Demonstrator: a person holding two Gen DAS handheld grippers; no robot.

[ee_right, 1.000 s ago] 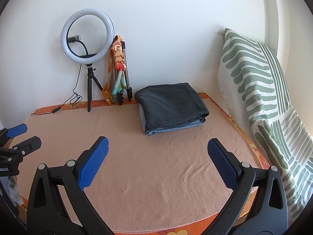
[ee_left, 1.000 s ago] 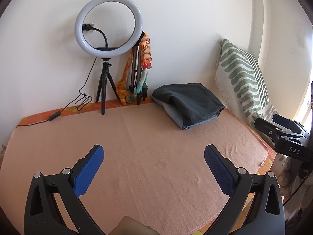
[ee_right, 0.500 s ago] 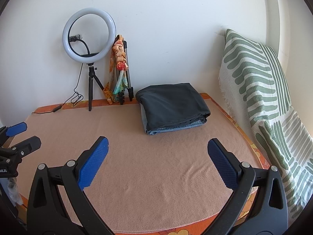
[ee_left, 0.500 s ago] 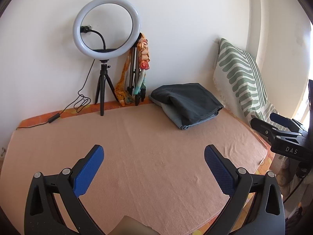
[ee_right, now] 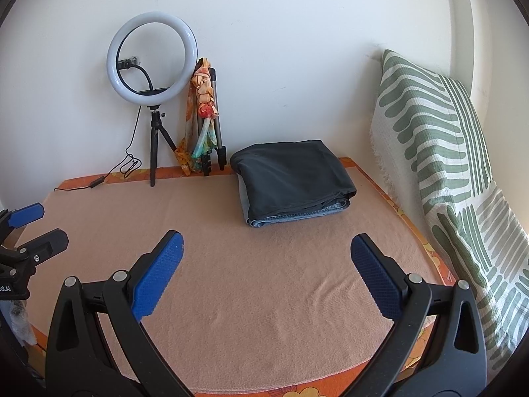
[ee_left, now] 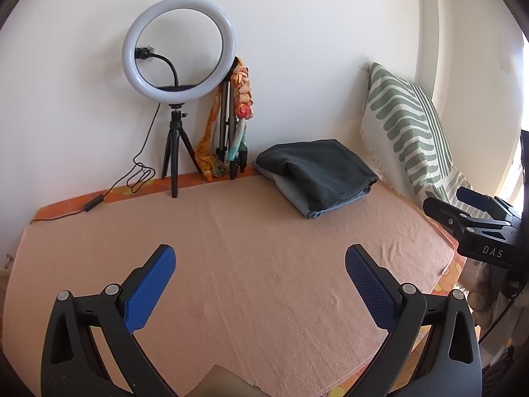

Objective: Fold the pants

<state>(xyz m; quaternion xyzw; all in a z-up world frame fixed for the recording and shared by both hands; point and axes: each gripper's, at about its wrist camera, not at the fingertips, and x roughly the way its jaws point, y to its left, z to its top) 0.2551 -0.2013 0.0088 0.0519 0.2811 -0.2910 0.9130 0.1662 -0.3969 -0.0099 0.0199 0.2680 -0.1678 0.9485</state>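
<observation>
- Dark grey cloth over a strip of blue denim: the folded pants [ee_right: 292,183] lie as a squared stack at the far end of the bed, near the wall and well apart from both tools. In the left wrist view the same stack [ee_left: 317,175] sits right of centre, one upper flap slightly lifted.
- Peach blanket [ee_right: 258,274]: it covers the bed and bears only the stack; the near half is bare, with a few soft wrinkles.
- Right gripper [ee_right: 266,276]: jaws spread wide, grasping nothing, poised over the bare near cloth.
- Left gripper [ee_left: 259,286]: jaws likewise released and empty; the right tool shows at this view's right edge, off the bed's side.
- Change over the last second: very little. The stack keeps its shape and place; both views drift only slightly, so that the bed's near edge shows a little more, which suggests the tools are easing back from the bed.
- Reading for the task: the fold appears complete, since the garment is compact, set aside and untouched. Only the lifted flap might want smoothing.
- Surroundings: a ring light [ee_right: 152,58] on a small tripod and a folded tripod with a coloured scarf [ee_right: 201,115] stand by the wall; a green-striped cushion [ee_right: 439,152] leans at the right.
</observation>
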